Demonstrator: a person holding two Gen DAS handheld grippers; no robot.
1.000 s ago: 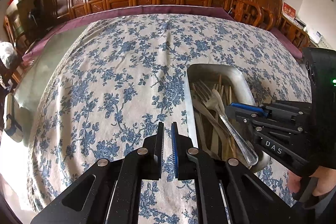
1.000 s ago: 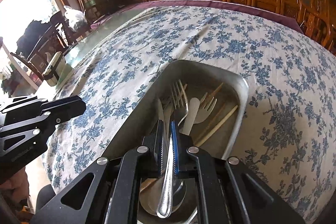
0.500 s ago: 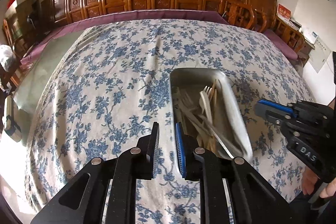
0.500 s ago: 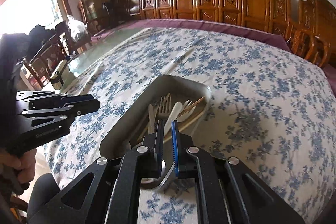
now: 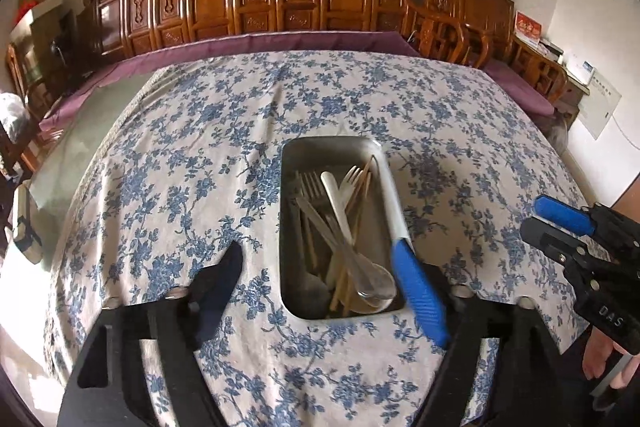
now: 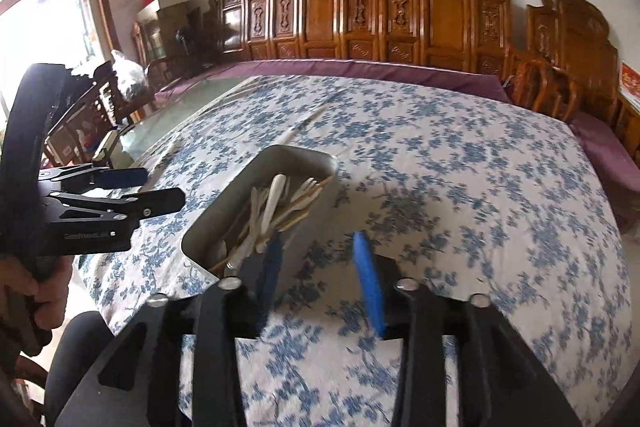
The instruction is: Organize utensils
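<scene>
Lying on the floral tablecloth [image 5: 208, 155], the metal tray [image 5: 289, 211] held forks, a spoon [image 5: 370, 281], chopsticks and white plastic cutlery. Both the left gripper [image 5: 326, 279] and right gripper [image 6: 318, 277] hung spread wide, empty, near it.

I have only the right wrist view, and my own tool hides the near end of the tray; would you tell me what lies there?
Observer: The left wrist view shows a metal spoon in the tray, its bowl at that near end.
Operator: Thank you. Is there a metal fork too? I see only pale handles.
Observer: Yes, a metal fork lies just left of the white utensil, tines toward the far end.
Operator: And is the left tool carrying anything?
Observer: No. From its own camera the left tool is wide open with nothing gripped, and the tray appears straight ahead between its fingers.
</scene>
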